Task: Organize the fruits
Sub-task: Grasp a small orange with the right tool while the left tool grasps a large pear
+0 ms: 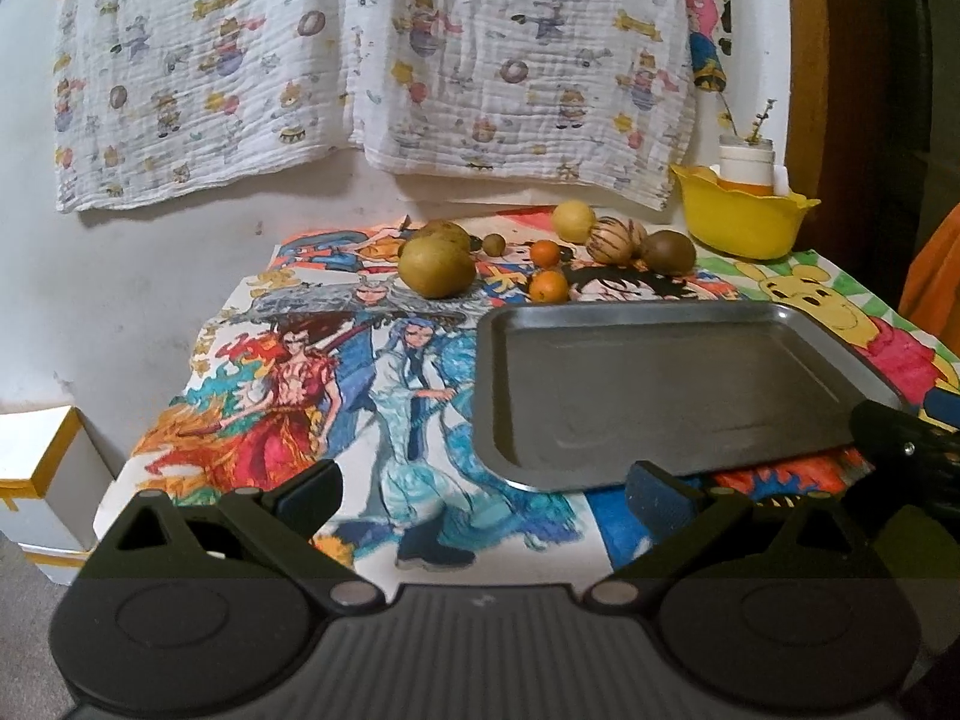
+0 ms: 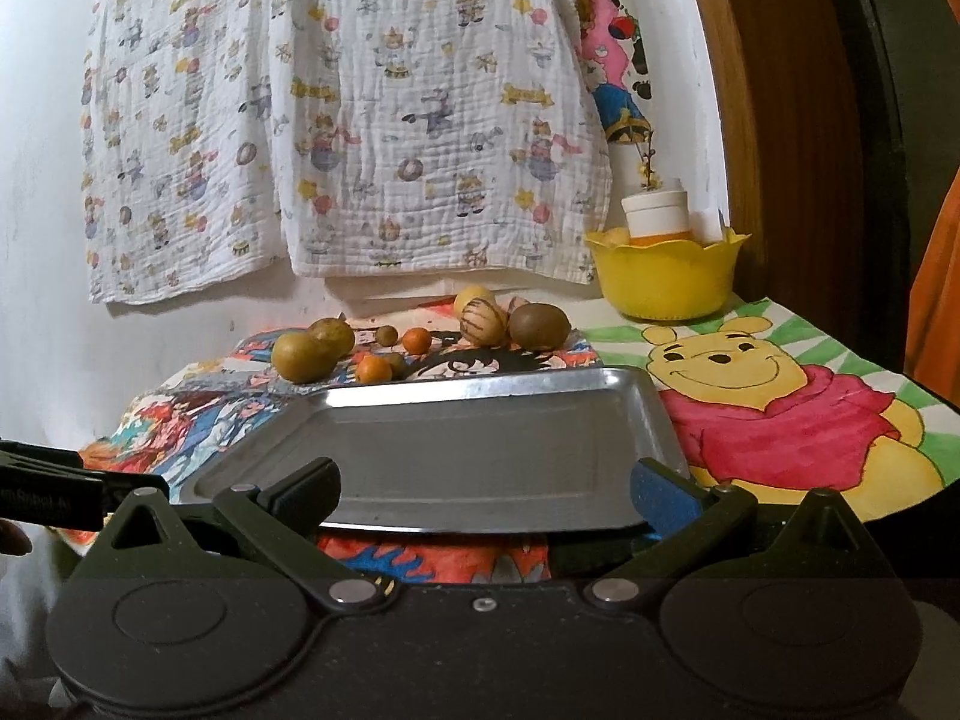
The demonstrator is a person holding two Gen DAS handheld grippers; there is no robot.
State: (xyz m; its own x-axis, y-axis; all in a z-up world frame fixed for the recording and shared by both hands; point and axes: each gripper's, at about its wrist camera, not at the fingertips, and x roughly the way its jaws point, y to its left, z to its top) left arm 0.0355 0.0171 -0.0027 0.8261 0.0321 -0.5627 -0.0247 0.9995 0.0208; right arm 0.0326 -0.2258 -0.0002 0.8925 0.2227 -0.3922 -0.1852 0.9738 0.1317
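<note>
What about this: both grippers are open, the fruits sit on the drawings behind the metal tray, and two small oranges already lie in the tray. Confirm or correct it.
Wrong on one point: the rectangular metal tray holds nothing. The two small round oranges lie on the colourful drawings behind it with the other fruits, as the left wrist view shows. The rest stands: the left gripper and right gripper are both open.

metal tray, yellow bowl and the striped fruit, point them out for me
metal tray [image 1: 660, 384], left wrist view, bare floor of the tray
yellow bowl [image 2: 666, 282], right wrist view, front wall
striped fruit [image 2: 482, 319], right wrist view, middle of its skin
</note>
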